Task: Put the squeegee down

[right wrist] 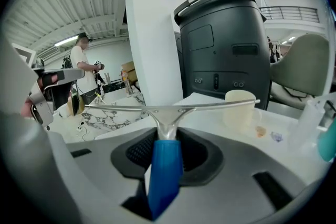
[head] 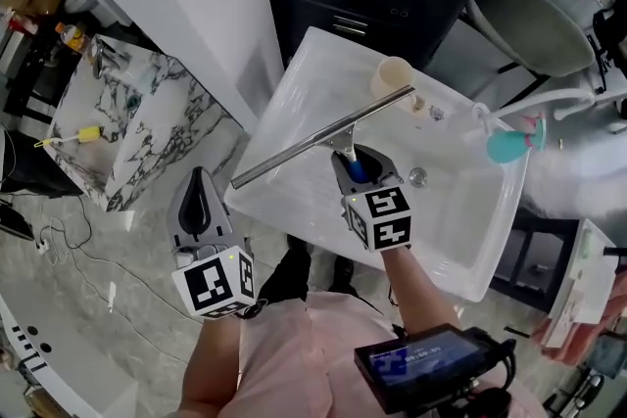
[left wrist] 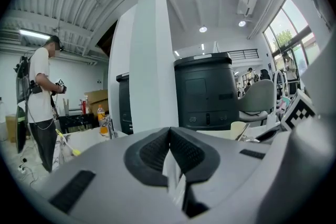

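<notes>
Over the sink (head: 460, 220), the squeegee (head: 323, 137) is held aloft and not yet set down, its blue handle clamped in the right gripper (head: 360, 162); lowering and release are left. The left gripper (head: 200, 181), jaws together and empty, hangs beside the sink.

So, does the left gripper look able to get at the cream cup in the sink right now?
Probably not directly. The left gripper hangs outside the sink, and the squeegee held by the right gripper stretches across the way to the cup. It would likely have to reach over.
</notes>
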The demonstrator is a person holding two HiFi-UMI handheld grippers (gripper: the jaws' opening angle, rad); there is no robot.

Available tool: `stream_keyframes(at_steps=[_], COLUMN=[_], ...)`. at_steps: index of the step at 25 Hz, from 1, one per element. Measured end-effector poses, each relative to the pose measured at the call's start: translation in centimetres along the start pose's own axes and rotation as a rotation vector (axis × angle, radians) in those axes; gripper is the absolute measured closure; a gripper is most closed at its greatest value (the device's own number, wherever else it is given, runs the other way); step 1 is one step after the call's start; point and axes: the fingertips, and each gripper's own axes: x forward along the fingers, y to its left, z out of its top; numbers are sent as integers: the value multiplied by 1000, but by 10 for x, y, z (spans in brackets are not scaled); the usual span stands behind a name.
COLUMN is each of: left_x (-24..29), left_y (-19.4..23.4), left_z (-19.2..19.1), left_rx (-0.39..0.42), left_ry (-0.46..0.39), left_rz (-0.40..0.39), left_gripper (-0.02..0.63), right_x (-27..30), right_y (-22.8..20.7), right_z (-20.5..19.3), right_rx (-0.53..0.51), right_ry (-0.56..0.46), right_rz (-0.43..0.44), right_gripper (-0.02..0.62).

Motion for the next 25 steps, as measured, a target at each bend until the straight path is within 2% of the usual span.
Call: stream_keyframes(at_steps=[10,25], left_x=[12,13], left_y=[7,6], left_z=[-14,-14], left_rx=[1,2], left_ry=[29,28], left_rz=[-21,-49], left_gripper=[597,597], right_x=[13,9], right_y=[6,23], right_z=[-12,-19], right_rx=[-28,-28], right_ry=[21,17], right_rz=[-29,-66], right_gripper=[483,483])
